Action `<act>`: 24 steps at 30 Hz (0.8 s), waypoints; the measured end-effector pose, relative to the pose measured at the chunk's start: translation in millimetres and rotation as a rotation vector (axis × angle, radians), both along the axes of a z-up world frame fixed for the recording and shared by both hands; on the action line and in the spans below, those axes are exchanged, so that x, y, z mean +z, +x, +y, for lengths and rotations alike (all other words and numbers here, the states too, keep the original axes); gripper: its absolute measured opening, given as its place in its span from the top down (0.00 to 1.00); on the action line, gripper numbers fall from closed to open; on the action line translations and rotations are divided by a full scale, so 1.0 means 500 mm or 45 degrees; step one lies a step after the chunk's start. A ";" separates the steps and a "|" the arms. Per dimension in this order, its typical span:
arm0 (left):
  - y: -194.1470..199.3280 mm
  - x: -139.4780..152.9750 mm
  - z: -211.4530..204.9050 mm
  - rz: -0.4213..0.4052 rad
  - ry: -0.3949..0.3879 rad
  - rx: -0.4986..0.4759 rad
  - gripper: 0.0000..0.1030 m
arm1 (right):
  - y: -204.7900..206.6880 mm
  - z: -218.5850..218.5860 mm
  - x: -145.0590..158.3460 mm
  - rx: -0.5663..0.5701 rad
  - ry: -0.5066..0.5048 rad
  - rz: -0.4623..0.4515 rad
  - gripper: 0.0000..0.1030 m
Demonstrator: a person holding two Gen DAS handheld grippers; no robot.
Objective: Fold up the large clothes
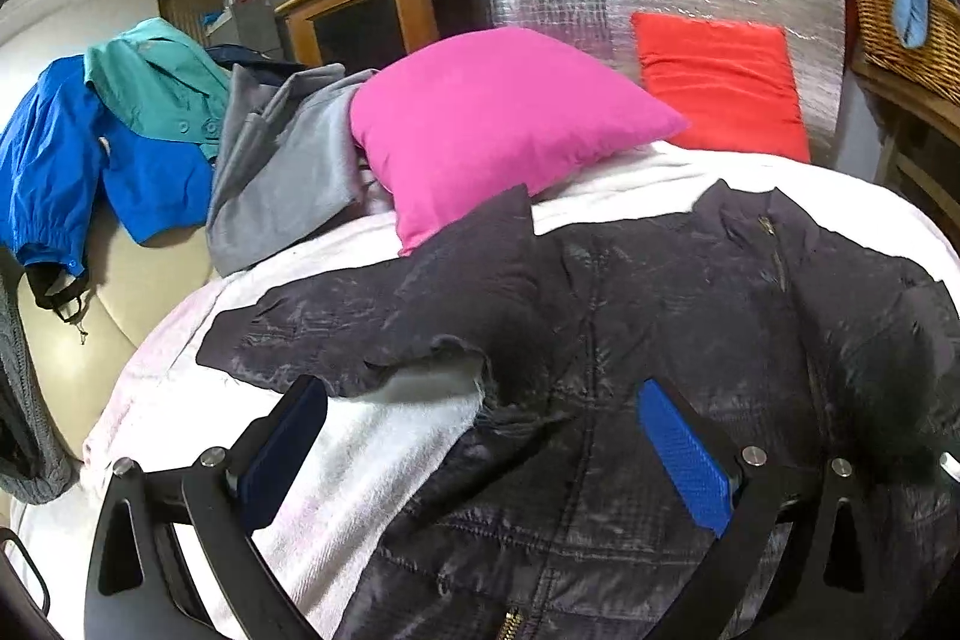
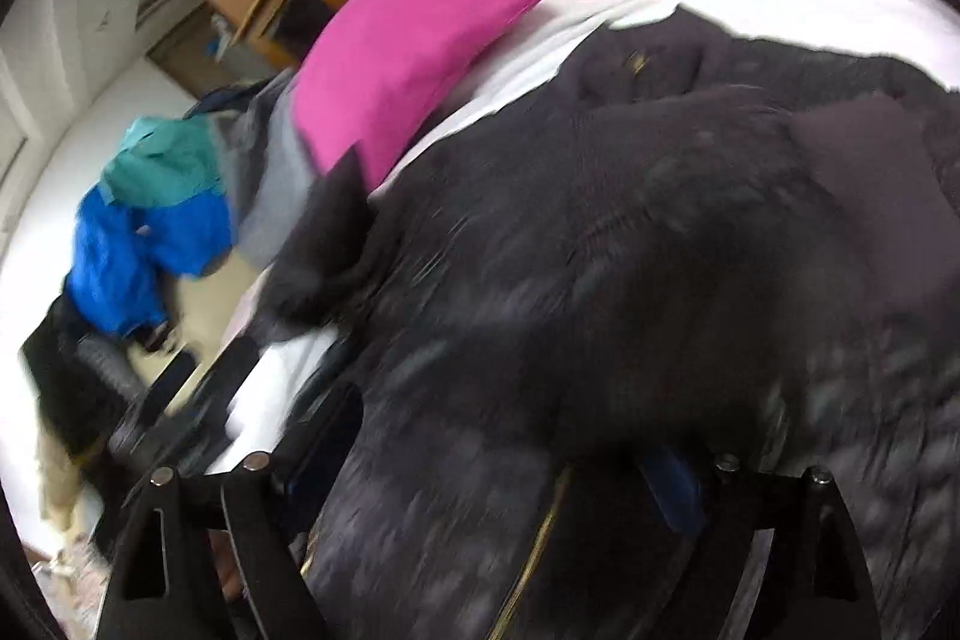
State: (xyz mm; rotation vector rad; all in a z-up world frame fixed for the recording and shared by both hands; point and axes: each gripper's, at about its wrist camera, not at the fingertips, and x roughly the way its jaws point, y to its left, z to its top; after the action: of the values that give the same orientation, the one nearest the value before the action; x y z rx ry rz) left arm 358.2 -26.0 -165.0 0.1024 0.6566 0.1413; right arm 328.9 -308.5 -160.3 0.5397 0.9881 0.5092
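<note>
My left gripper [image 1: 480,460] and right gripper [image 2: 486,484] both have fingers spread, holding nothing. The dark jacket [image 1: 630,316] lies on the bed [image 1: 372,436]; its slippery sleeve, blurred here, may unfold.

Dark quilted jacket [image 1: 660,316] lay spread flat across white bed cover [image 1: 630,172], front up, zip closed, collar towards head end, one sleeve extended towards left edge, hem at near edge.

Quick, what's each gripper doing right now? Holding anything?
Left gripper: open, holding nothing, over the dark jacket.
Right gripper: open; the picture is blurred, jacket cloth lies between its fingers, but no grip shows.
</note>
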 end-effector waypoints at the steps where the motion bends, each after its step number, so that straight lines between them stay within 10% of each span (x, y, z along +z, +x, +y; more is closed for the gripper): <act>1: 0.002 0.000 -0.003 0.000 0.003 0.001 0.00 | -0.018 -0.012 0.012 0.023 0.028 -0.020 0.13; 7: 0.012 -0.015 -0.071 0.020 0.008 -0.094 0.00 | -0.084 -0.166 0.062 -0.250 -0.040 -0.201 0.13; 15: 0.008 -0.025 -0.249 0.086 -0.101 -0.445 0.00 | -0.037 -0.390 -0.067 -0.851 -0.125 0.105 0.30; 21: 0.003 -0.041 -0.393 0.123 0.010 -0.625 0.00 | 0.034 -0.406 -0.134 -0.800 -0.128 0.272 0.32; 24: 0.019 -0.084 -0.424 0.177 0.076 -0.630 0.00 | 0.044 -0.398 -0.140 -0.771 -0.170 0.311 0.50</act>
State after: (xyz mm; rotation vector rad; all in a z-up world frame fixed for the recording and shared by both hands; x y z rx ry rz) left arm 367.9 -238.0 -206.8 0.3302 0.7478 -0.3260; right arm 350.8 -507.6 -230.3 0.7544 1.0199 -0.1656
